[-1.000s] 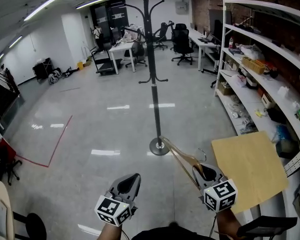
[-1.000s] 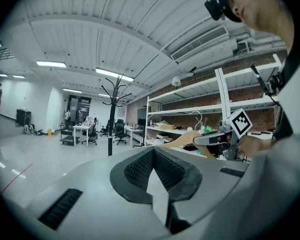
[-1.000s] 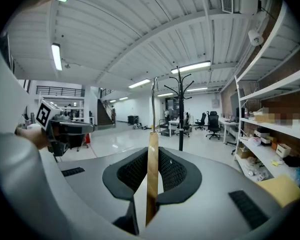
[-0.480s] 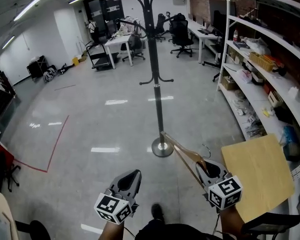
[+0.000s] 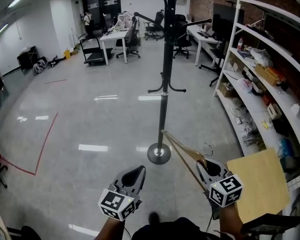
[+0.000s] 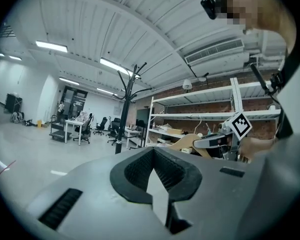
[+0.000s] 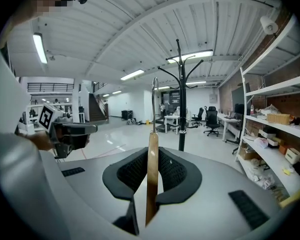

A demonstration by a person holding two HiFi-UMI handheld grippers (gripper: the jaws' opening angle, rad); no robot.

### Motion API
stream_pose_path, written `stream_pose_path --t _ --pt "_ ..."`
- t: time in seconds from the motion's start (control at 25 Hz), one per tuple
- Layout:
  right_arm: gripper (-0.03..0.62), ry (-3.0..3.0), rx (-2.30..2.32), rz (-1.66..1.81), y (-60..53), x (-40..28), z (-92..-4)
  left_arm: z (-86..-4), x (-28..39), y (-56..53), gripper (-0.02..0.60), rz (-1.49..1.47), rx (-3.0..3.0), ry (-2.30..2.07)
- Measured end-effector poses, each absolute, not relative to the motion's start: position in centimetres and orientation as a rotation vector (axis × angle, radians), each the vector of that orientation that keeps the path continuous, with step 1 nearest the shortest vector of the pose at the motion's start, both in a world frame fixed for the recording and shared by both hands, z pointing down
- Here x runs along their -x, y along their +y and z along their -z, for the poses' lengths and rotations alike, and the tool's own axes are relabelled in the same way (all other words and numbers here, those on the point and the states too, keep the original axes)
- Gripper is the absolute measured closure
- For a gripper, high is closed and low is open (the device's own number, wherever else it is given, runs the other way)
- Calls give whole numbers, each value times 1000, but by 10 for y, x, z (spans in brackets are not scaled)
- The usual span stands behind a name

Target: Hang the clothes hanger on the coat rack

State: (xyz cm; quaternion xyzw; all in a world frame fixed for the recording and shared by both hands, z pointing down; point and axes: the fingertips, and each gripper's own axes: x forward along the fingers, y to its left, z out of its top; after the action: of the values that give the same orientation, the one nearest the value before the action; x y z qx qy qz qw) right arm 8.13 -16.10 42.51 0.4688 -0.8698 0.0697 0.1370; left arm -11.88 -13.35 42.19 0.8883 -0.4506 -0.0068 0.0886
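**Head view: hanger pinched in my right fingers, short of the coat rack**

Head view has the black coat rack (image 5: pixel 163 109) standing straight ahead of me on the grey floor, its round base (image 5: pixel 159 153) beyond both of my grippers. My right gripper (image 5: pixel 210 169) sits on the near side of that base and off to its right. Its fingers are pressed onto the wooden clothes hanger (image 5: pixel 187 153). The hanger's long end reaches up and left toward the rack's pole and ends just right of the base, apart from it. Its metal hook (image 5: pixel 208 146) curls up beside my gripper. None of the rack's arms carries the hanger.

In the right gripper view the hanger (image 7: pixel 152 169) stands edge-on and upright between my ribbed pads (image 7: pixel 176 174), clamped from both sides. Its wire rises in front of the coat rack (image 7: pixel 181 114).

My left gripper (image 5: pixel 132 176) hangs on the near side of the base and slightly to its left. In the left gripper view my fingers (image 6: pixel 135 171) are drawn together, with nothing between them. The rack (image 6: pixel 124 109) stands beyond them to the left.

White shelving (image 5: pixel 270 84) runs along the wall to the right of the rack. A tan board (image 5: pixel 257 184) lies near the shelving, on my side.
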Motion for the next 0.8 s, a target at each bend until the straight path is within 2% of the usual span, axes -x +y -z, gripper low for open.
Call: stream_pose_path --t 0.44,0.8 --pt "537 -2502 -1260 -199 -253 -47 -440 -428 133 -221 581 2 -2623 -1334" --pt "537 -2592 -1063 -109 -373 -46 -439 -419 103 -339 581 -61 -2627 -1430"
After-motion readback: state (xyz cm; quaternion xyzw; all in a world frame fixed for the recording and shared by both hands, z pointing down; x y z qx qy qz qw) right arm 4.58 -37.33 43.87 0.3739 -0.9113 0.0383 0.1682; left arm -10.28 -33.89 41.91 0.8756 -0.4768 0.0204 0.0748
